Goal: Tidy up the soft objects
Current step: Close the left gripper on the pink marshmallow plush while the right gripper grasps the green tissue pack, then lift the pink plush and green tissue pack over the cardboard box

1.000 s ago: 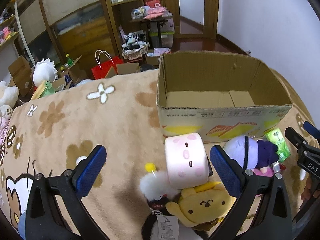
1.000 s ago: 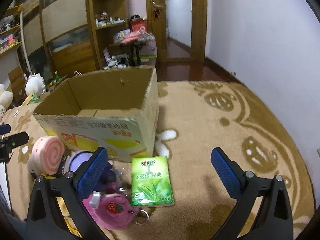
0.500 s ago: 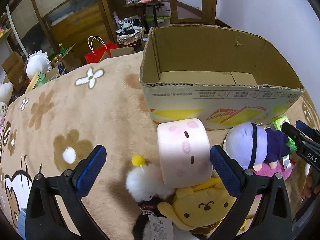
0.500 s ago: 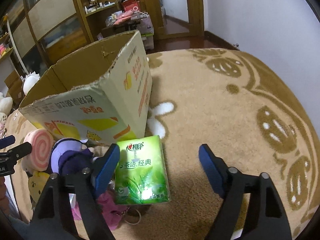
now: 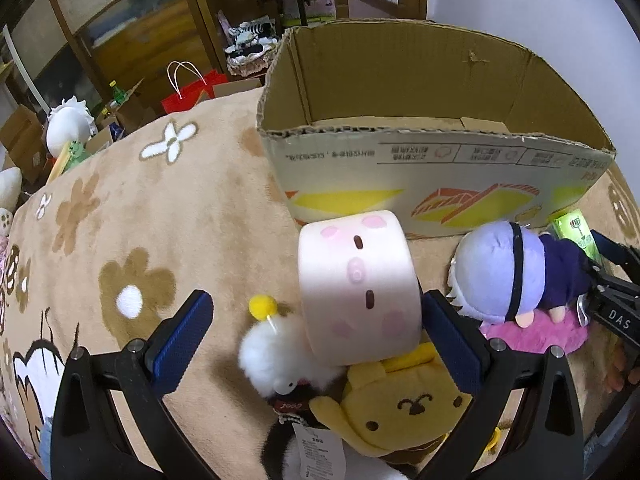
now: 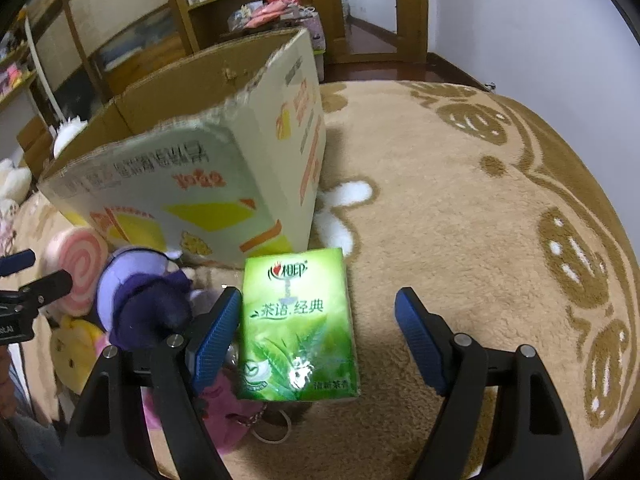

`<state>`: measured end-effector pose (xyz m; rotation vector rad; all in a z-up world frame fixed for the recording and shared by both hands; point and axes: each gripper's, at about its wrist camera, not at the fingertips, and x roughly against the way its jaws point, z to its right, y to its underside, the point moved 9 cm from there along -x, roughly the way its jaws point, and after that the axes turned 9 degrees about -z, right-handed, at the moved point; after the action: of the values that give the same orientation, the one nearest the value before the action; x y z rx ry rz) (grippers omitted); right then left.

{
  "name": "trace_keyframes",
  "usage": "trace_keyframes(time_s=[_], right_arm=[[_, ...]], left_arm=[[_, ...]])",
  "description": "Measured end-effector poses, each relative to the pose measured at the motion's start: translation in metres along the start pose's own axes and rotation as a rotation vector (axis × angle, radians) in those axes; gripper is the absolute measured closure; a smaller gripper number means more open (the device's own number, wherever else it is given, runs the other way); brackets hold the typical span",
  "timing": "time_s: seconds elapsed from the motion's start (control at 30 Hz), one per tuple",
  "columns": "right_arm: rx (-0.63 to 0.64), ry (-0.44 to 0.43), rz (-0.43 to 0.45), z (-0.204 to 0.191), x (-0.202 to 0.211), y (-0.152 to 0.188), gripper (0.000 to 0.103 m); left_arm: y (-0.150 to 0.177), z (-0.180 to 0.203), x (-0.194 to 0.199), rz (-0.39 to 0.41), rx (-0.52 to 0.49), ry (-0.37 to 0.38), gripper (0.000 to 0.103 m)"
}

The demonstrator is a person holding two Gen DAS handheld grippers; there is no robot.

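An open cardboard box [image 5: 436, 160] stands on a beige patterned blanket; it also shows in the right wrist view [image 6: 208, 168]. In front of it lie soft toys: a pink roll plush [image 5: 356, 288], a white fluffy toy [image 5: 276, 352], a yellow dog plush [image 5: 400, 408], a purple-haired doll [image 5: 508, 272] on a pink plush [image 5: 536, 336]. My left gripper [image 5: 316, 340] is open, its fingers on either side of the pink roll's near end. My right gripper [image 6: 318, 336] is open around a green tissue pack [image 6: 298, 324], which lies flat beside the doll [image 6: 144, 300].
The blanket [image 6: 480, 200] stretches right of the box. Behind it are wooden shelves [image 5: 160, 20], a red bag [image 5: 188, 92], small boxes and a doorway. The other gripper [image 5: 612, 300] shows at the right edge of the left wrist view.
Both grippers have moved down and forward. The left one now straddles the pink roll. The right one has narrowed and closed in around the green tissue pack.
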<state>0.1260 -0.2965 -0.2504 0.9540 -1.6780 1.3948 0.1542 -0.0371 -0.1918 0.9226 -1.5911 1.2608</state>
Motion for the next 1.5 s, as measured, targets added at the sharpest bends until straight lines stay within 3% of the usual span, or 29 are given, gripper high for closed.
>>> trace_keyframes(time_s=[0.2, 0.43, 0.83, 1.5], right_arm=[[0.015, -0.019, -0.015, -0.003, -0.001, 0.002, 0.045], [0.020, -0.015, -0.014, -0.004, 0.002, 0.004, 0.045], [0.024, 0.003, 0.036, -0.009, 0.026, 0.000, 0.045], [0.055, 0.015, 0.193, -0.030, 0.091, -0.002, 0.045]], left_arm=[[0.001, 0.004, -0.001, -0.004, -0.008, 0.037, 0.018], [0.005, 0.018, 0.002, -0.005, -0.033, 0.096, 0.052], [0.008, 0.017, 0.017, 0.033, -0.039, 0.040, 0.055], [0.005, 0.002, 0.094, 0.245, -0.006, -0.006, 0.056]])
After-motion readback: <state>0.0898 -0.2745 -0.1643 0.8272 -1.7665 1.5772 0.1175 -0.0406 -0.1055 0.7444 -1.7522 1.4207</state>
